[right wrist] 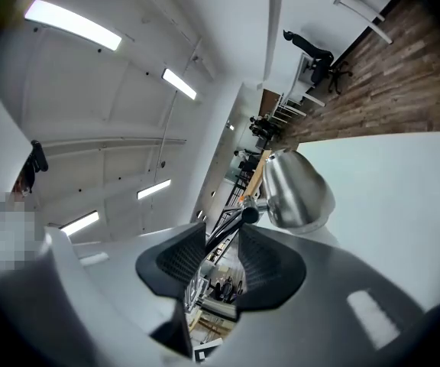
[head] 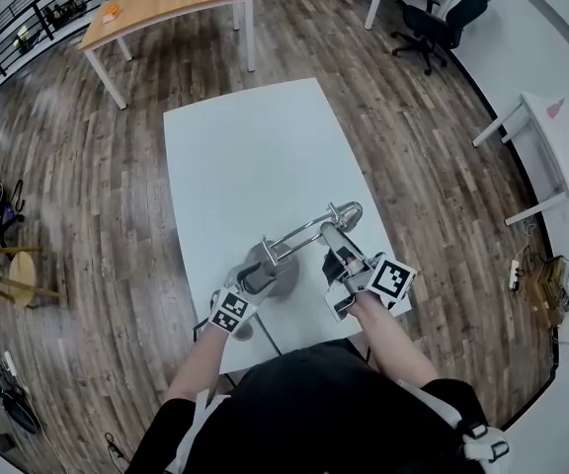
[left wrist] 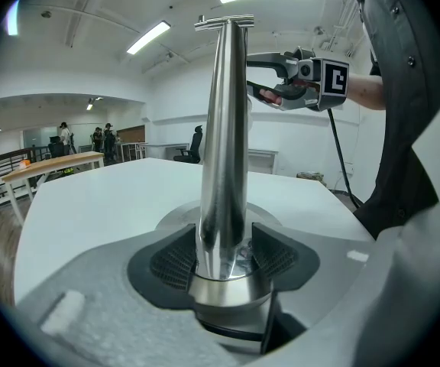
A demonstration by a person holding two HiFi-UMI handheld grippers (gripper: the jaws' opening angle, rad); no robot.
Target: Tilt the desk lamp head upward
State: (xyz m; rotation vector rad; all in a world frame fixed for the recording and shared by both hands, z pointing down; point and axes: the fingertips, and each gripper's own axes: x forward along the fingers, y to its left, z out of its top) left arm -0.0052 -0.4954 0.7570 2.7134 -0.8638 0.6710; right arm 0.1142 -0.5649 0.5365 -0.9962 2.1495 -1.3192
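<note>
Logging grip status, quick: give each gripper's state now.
Left gripper: shut on the lamp post.
Right gripper: open, thin lamp arm between its jaws, not clamped.

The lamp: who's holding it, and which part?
The left gripper is clamped on the lamp post, just above the base. The right gripper has the thin arm behind the lamp head between its jaws; whether it pinches cannot be told.
</note>
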